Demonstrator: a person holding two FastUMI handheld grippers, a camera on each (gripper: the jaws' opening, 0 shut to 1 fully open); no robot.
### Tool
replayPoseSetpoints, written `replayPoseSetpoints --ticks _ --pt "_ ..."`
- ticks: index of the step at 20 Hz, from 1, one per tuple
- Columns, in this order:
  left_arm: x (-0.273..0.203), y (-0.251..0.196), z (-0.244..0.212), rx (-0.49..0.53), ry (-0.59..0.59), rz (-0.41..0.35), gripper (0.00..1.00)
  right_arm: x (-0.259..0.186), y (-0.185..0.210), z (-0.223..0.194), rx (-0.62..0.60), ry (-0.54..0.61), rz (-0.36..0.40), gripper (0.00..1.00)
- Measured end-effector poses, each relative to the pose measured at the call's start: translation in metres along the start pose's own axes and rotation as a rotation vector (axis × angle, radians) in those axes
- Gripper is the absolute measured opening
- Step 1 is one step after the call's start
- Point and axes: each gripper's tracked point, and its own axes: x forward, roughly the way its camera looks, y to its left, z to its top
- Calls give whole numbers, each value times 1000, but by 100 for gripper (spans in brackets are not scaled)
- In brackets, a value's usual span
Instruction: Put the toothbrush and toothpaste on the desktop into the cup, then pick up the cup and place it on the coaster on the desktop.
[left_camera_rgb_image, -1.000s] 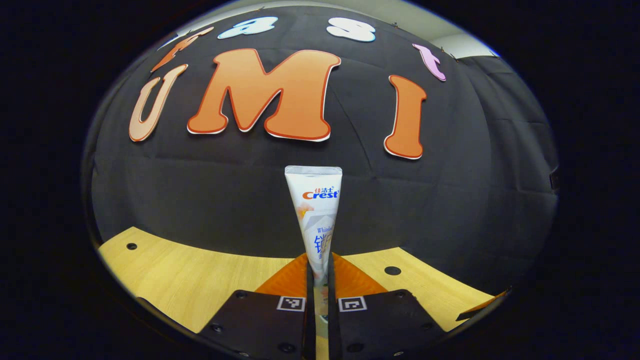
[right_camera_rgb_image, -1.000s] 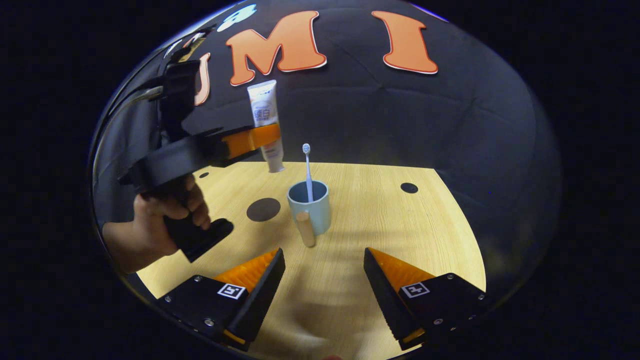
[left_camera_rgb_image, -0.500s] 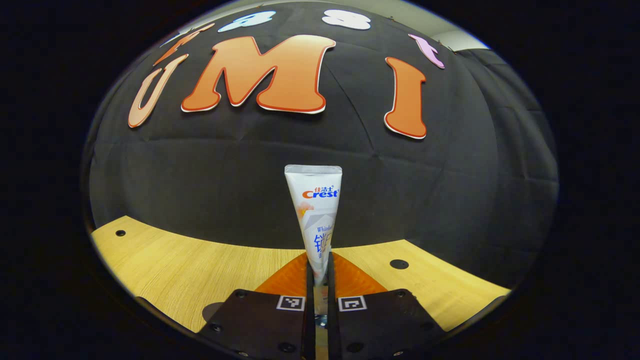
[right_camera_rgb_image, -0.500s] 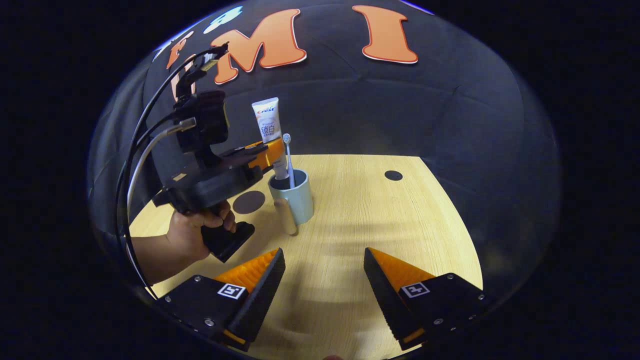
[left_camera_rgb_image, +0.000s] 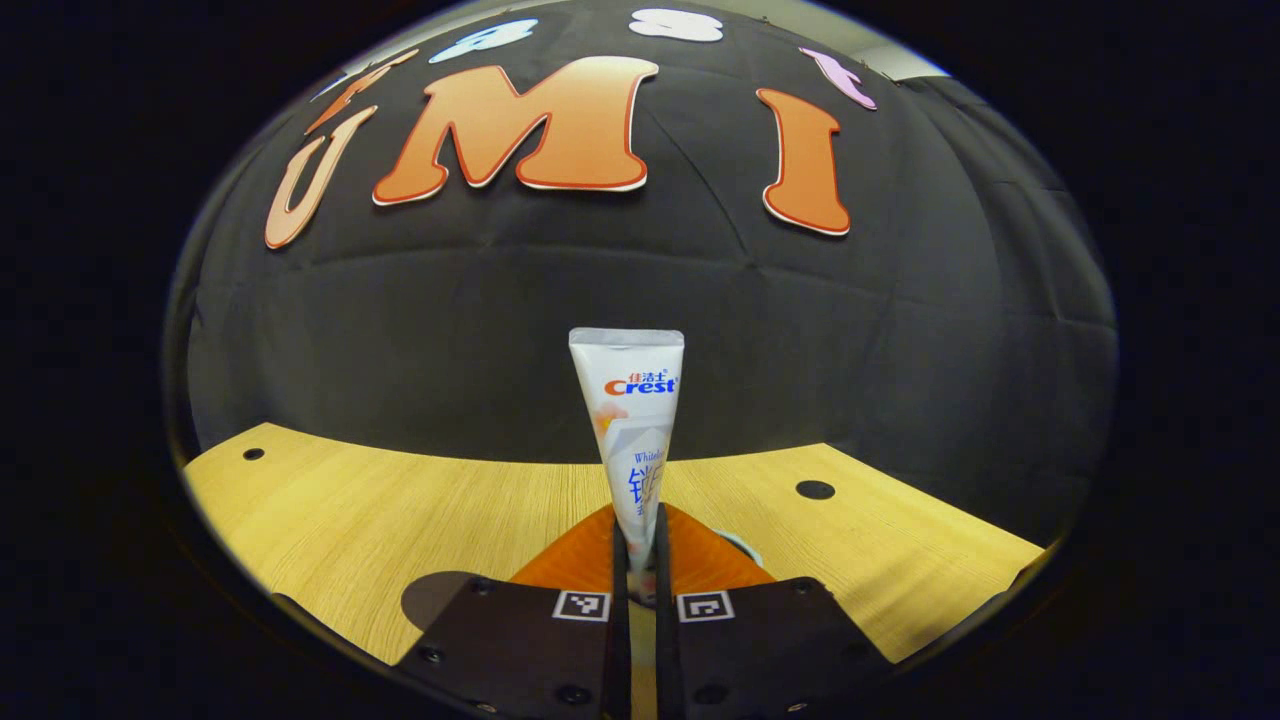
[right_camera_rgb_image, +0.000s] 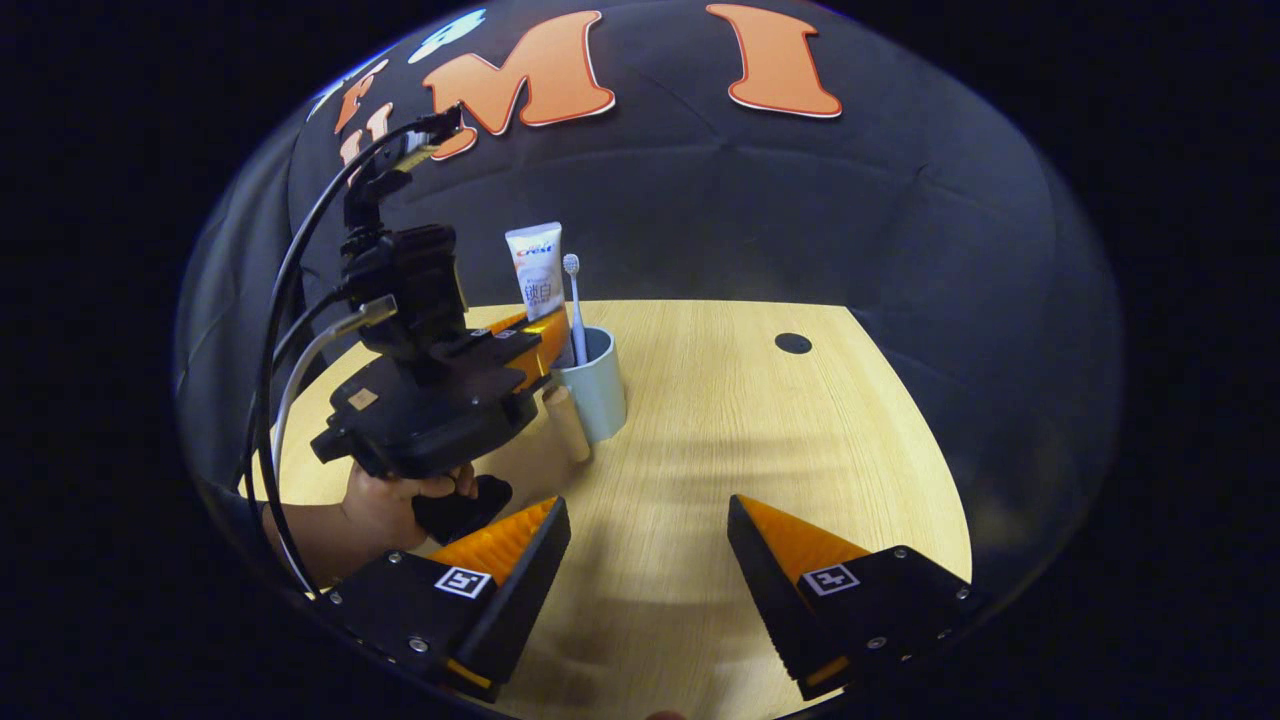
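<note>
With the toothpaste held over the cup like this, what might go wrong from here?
1. The left gripper sits right at the rim of the cup while shut on the toothpaste; opening or withdrawing there might nudge or tip the cup.
2. The toothbrush stands close beside the tube, so the tube may knock it as it drops.
3. The tube is tall and may lean out once released.

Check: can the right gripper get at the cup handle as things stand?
Probably yes. The right gripper is open, with bare desktop ahead. The cup handle faces it, though the left gripper holding the toothpaste crowds that side.
</note>
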Motion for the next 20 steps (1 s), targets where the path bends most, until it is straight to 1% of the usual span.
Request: replayPoseSetpoints --ticks 1,5,6,8,9,12,14,17,20 --pt "-2 -2 0 8 5 -5 7 1 0 0 3 0 2 97" --pt "-13 -7 17 60 -11 -27 19 2 -3 2 9 -4 -7 97" --pt "-13 -7 13 69 16 -34 31 2 -4 3 10 -6 -7 97" --pt "-17 -5 11 78 36 -45 32 4 -6 4 11 -8 -16 97" --pt "-21 -6 14 74 45 -62 32 4 -7 4 12 -6 -19 97" --pt "-32 -4 13 84 82 -87 77 6 -11 3 16 1 -33 97" --pt "-41 -1 16 89 92 -101 92 8 -11 4 18 2 -39 97" --pt "-60 8 32 95 82 -101 97 13 -5 8 12 1 -33 97" --pt "-83 26 50 114 71 -77 97 21 6 18 -9 -8 -21 97"
